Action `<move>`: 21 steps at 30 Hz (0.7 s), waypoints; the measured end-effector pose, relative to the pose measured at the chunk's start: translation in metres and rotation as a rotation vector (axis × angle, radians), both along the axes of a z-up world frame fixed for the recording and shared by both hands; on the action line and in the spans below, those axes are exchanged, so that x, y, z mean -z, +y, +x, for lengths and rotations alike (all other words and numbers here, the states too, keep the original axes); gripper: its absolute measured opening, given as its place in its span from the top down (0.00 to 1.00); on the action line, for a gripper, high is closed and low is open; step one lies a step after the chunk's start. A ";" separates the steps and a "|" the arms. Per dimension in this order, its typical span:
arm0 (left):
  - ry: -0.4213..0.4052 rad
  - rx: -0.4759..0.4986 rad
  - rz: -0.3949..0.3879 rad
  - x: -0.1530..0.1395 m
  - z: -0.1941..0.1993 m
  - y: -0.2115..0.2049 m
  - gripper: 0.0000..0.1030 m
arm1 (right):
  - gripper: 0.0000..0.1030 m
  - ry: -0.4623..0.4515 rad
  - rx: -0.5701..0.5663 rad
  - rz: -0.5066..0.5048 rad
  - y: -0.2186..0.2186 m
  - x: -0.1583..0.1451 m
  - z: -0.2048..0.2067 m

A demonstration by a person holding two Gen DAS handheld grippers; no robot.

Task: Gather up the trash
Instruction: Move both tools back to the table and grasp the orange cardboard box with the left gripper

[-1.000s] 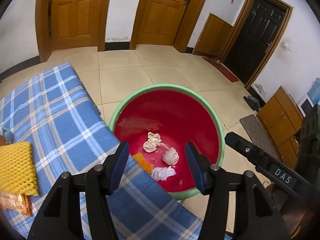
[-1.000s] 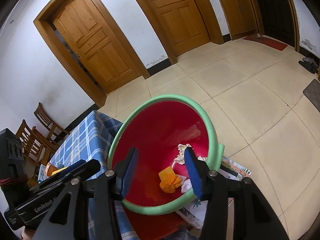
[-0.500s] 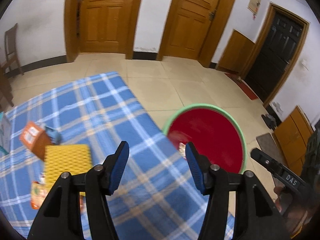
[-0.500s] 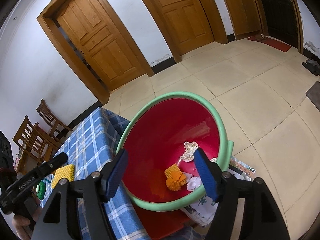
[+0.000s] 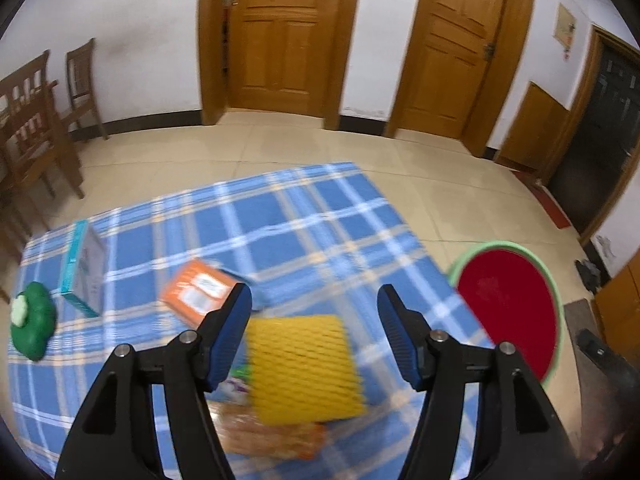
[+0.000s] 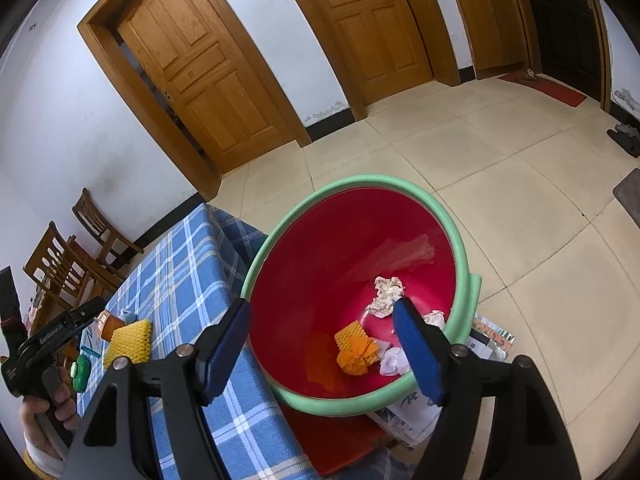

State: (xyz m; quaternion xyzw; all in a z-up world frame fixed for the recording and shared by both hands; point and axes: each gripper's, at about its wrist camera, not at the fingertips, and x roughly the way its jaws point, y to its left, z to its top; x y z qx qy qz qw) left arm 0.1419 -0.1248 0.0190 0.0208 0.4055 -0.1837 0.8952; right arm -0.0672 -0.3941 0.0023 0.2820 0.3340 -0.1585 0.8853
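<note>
Trash lies in two places: crumpled paper (image 6: 386,295) and an orange-yellow wad (image 6: 356,347) sit at the bottom of the red basin (image 6: 320,280) with a green rim, beside the blue plaid table (image 5: 312,216), while a yellow foam net (image 5: 302,368), an orange box (image 5: 198,294) and a crinkly wrapper (image 5: 276,438) lie on the cloth. The left gripper (image 5: 314,334), its jaws just widened and empty, hovers over the net. The right gripper (image 6: 324,354), jaws also just spread with nothing held, hangs above the basin.
</note>
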 end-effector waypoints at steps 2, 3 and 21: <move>-0.001 -0.032 0.017 0.003 0.008 0.011 0.31 | 0.26 0.005 -0.001 -0.002 0.001 0.000 0.002; -0.001 -0.047 0.025 0.004 0.012 0.016 0.30 | 0.26 0.007 -0.001 -0.003 0.002 0.000 0.002; 0.057 -0.118 0.062 0.044 0.044 0.046 0.28 | 0.24 0.042 -0.021 -0.013 0.017 0.000 0.014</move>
